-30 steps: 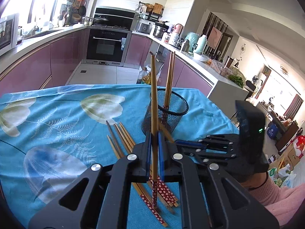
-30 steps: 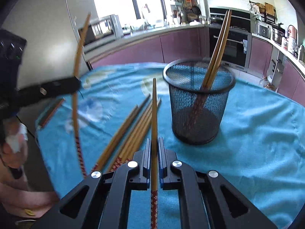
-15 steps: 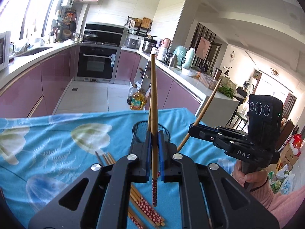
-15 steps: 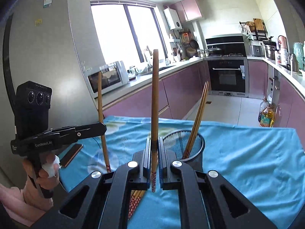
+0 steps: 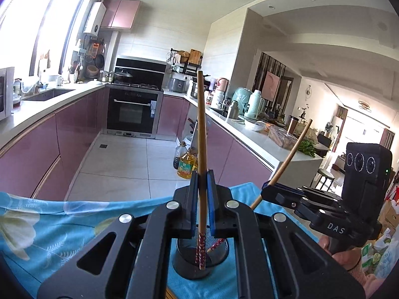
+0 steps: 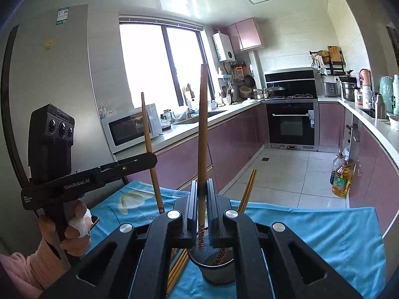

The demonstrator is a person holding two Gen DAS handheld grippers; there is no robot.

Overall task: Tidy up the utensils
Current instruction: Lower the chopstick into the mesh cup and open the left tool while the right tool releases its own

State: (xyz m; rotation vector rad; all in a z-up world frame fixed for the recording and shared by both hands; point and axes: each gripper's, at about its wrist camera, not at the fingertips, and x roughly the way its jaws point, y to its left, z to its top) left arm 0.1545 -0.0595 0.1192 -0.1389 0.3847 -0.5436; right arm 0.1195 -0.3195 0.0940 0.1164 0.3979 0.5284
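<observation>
My left gripper (image 5: 202,194) is shut on an upright wooden chopstick (image 5: 201,129); its red patterned end hangs inside the black mesh cup (image 5: 199,261) below. My right gripper (image 6: 202,199) is shut on another upright chopstick (image 6: 203,129), its lower end at the rim of the mesh cup (image 6: 214,269). Each gripper shows in the other's view: the right gripper (image 5: 274,193) at the right with its tilted chopstick (image 5: 291,154), the left gripper (image 6: 149,159) at the left. Two chopsticks (image 6: 247,190) stand in the cup.
The cup stands on a blue flowered tablecloth (image 6: 311,229). Several loose chopsticks (image 6: 178,266) lie on the cloth left of the cup. A phone (image 6: 93,220) lies near the table's left edge. Kitchen counters and an oven (image 5: 132,111) are beyond.
Both grippers have risen and come over the mesh cup, each holding its chopstick upright. The chopstick ends have gone from above the cloth to the cup's mouth.
</observation>
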